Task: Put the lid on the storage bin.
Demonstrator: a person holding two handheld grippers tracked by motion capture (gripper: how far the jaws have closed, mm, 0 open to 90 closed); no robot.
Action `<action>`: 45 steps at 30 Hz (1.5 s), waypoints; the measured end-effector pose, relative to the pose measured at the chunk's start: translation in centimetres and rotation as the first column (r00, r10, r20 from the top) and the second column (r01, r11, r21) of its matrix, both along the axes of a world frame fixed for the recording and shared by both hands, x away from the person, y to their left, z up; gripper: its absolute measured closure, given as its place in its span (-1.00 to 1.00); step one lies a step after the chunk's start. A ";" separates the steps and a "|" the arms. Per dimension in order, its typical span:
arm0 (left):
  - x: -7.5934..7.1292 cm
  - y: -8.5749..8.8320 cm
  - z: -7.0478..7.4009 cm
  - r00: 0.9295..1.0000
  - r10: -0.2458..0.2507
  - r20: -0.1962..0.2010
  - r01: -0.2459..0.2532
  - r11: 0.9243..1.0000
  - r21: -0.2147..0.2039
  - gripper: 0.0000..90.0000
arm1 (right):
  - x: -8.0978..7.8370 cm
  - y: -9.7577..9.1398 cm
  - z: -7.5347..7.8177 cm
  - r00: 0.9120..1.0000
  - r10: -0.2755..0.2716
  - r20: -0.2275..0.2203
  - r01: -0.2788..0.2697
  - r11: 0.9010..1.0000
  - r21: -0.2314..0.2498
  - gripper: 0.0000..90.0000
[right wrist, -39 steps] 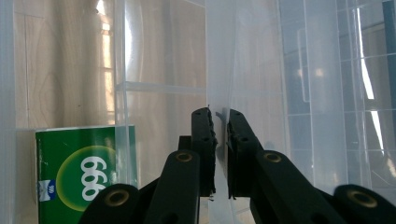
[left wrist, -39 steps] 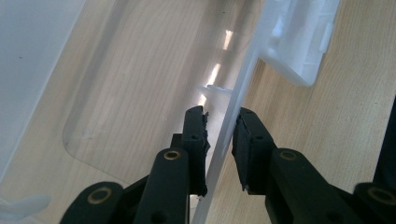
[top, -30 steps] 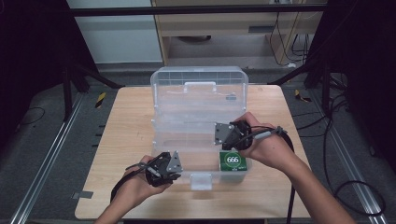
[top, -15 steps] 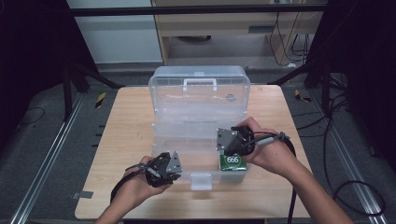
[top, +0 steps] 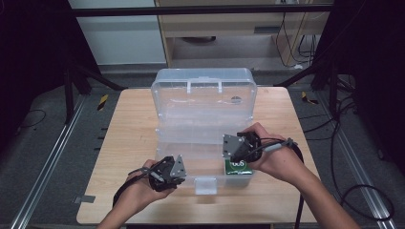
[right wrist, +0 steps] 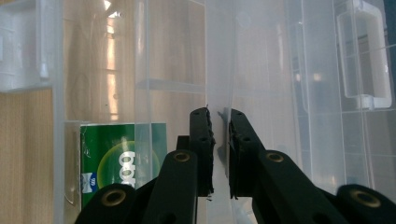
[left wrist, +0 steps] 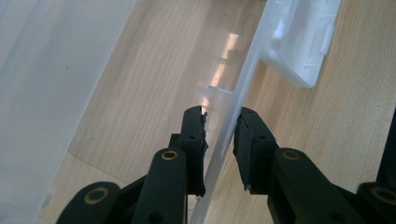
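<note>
- Writing: a green box [top: 238, 167] is seen lying inside the clear plastic case [top: 203, 102], at the front right corner; white characters on its top may be read as "666" or "999" in the high view, the orientation not being settled; in the right gripper view the green box [right wrist: 121, 163] is shown through the clear wall with a pale green circle, large white letters turned sideways and partly hidden, and a small blue and white mark at its lower corner; none of this is legible
- Case: the clear plastic case is set open on the wooden table [top: 126, 129]; its lid is stood up at the far side, with a handle [top: 204, 86] at the top; a white latch [top: 205, 185] is seen at the middle of the front edge
- Left hand: the left gripper [top: 177, 172] is held low at the front left of the case, forearm entering from the bottom edge; in the left gripper view its jaws are placed either side of the front rim of the case [left wrist: 233, 116]; whether the pads press on the rim cannot be told
- Right hand: the right gripper [top: 231, 149] is held above the green box, wrist bent inward; in the right gripper view its jaws are clenched on a thin clear wall [right wrist: 219, 56] of the case
</note>
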State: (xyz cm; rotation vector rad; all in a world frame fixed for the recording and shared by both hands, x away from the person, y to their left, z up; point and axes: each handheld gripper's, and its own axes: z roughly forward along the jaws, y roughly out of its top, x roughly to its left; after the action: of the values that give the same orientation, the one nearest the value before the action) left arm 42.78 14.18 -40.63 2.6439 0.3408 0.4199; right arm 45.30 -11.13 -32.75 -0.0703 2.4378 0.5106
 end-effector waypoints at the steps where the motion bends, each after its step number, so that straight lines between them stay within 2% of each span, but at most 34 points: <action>1: 0.0 0.0 0.0 1.000 0.000 0.001 0.000 1.000 0.000 0.63 | -0.1 0.0 0.0 1.000 -0.001 -0.002 0.001 1.000 -0.002 0.83; 3: 0.1 0.0 0.0 1.000 -0.017 0.006 0.017 1.000 0.006 0.63 | -0.2 0.0 -0.1 1.000 0.000 -0.001 0.000 1.000 -0.004 0.83; 13: -0.1 0.0 0.0 1.000 -0.009 0.014 0.009 1.000 0.003 0.62 | -0.7 -0.2 -0.4 1.000 0.016 -0.007 -0.016 1.000 0.000 0.82; 14: -0.2 0.0 -0.1 1.000 0.001 0.005 -0.001 1.000 0.000 0.61 | -0.8 -0.2 -0.5 1.000 0.017 -0.010 -0.017 1.000 -0.001 0.82; 18: -0.2 0.0 -0.1 1.000 -0.006 0.025 0.006 1.000 0.000 0.60 | -1.0 -0.3 -0.7 1.000 0.014 -0.014 -0.014 1.000 0.007 0.82; 21: -0.2 0.1 0.0 0.999 0.006 0.032 -0.005 1.000 -0.008 0.46 | -0.9 -0.3 -0.6 1.000 0.013 -0.011 -0.013 1.000 0.011 0.81; 22: -0.3 0.1 0.1 0.999 0.010 0.035 -0.009 1.000 -0.015 0.46 | -0.9 -0.3 -0.6 1.000 0.013 -0.011 -0.013 1.000 0.011 0.81; 23: -0.7 0.3 0.4 0.999 0.024 0.038 -0.023 0.999 -0.046 0.33 | -0.9 -0.3 -0.6 1.000 0.013 -0.014 -0.013 1.000 0.010 0.81; 24: -1.2 0.4 0.6 0.998 0.058 0.016 -0.057 0.996 -0.075 0.29 | -0.9 -0.3 -0.6 1.000 0.012 -0.017 -0.012 1.000 0.010 0.81; 25: -1.2 0.4 0.6 0.998 0.058 0.016 -0.057 0.996 -0.075 0.29 | -0.9 -0.3 -0.6 1.000 0.014 -0.017 -0.014 1.000 0.009 0.81; 26: -1.2 0.6 0.9 0.999 0.028 0.043 -0.025 0.997 -0.077 0.29 | -0.9 -0.3 -0.6 1.000 0.014 -0.017 -0.014 1.000 0.009 0.81; 27: -1.7 0.9 1.6 0.999 0.034 0.037 -0.029 0.993 -0.113 0.23 | -0.9 -0.3 -0.6 1.000 0.015 -0.018 -0.015 1.000 0.009 0.81; 28: -1.7 0.9 1.6 0.999 0.034 0.037 -0.029 0.993 -0.113 0.21 | -0.9 -0.3 -0.6 1.000 0.015 -0.018 -0.015 1.000 0.009 0.81; 31: -2.5 1.6 2.7 0.999 0.033 0.029 -0.028 0.985 -0.169 0.18 | -0.9 -0.3 -0.6 1.000 0.016 -0.016 -0.016 1.000 0.008 0.81; 34: -3.1 2.5 3.8 0.999 0.032 0.003 -0.031 0.970 -0.240 0.23 | -1.0 -0.3 -0.7 1.000 0.018 -0.017 -0.017 1.000 0.008 0.81; 35: -3.4 3.3 4.6 0.999 0.033 -0.015 -0.036 0.957 -0.288 0.31 | -1.0 -0.4 -0.7 1.000 0.017 -0.016 -0.016 1.000 0.011 0.81; 36: -3.5 3.7 4.9 0.999 0.037 -0.022 -0.042 0.950 -0.310 0.36 | -1.1 -0.4 -0.7 1.000 0.011 -0.019 -0.011 1.000 0.014 0.81; 37: -3.5 3.7 4.9 0.999 0.037 -0.022 -0.042 0.950 -0.310 0.40 | -1.1 -0.4 -0.7 1.000 0.011 -0.019 -0.011 1.000 0.014 0.81; 38: -3.5 4.2 5.2 0.999 0.038 -0.032 -0.047 0.943 -0.330 0.46 | -1.1 -0.4 -0.7 1.000 0.012 -0.017 -0.012 1.000 0.014 0.81; 39: -3.6 5.1 5.9 0.998 0.053 -0.033 -0.062 0.930 -0.361 0.49 | -1.0 -0.4 -0.7 1.000 0.015 -0.016 -0.015 1.000 0.013 0.81; 41: -3.4 6.0 6.7 0.997 0.078 -0.029 -0.083 0.920 -0.382 0.61 | -1.1 -0.3 -0.7 1.000 0.014 -0.016 -0.014 1.000 0.014 0.81; 42: -3.4 6.0 6.7 0.997 0.078 -0.029 -0.083 0.920 -0.382 0.66 | -1.1 -0.3 -0.7 1.000 0.014 -0.016 -0.014 1.000 0.014 0.81; 44: -3.0 7.0 7.3 0.994 0.106 -0.034 -0.111 0.902 -0.417 0.70 | -1.1 -0.3 -0.7 1.000 0.014 -0.016 -0.014 1.000 0.013 0.81; 45: -2.8 7.5 7.6 0.992 0.120 -0.035 -0.124 0.895 -0.428 0.78 | -1.1 -0.4 -0.7 1.000 0.013 -0.016 -0.012 1.000 0.014 0.81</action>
State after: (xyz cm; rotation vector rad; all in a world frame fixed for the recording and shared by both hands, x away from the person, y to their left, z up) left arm 40.03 21.64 -33.05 2.1986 0.5382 0.3282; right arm 44.21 -11.49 -33.49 -0.0761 2.4511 0.5351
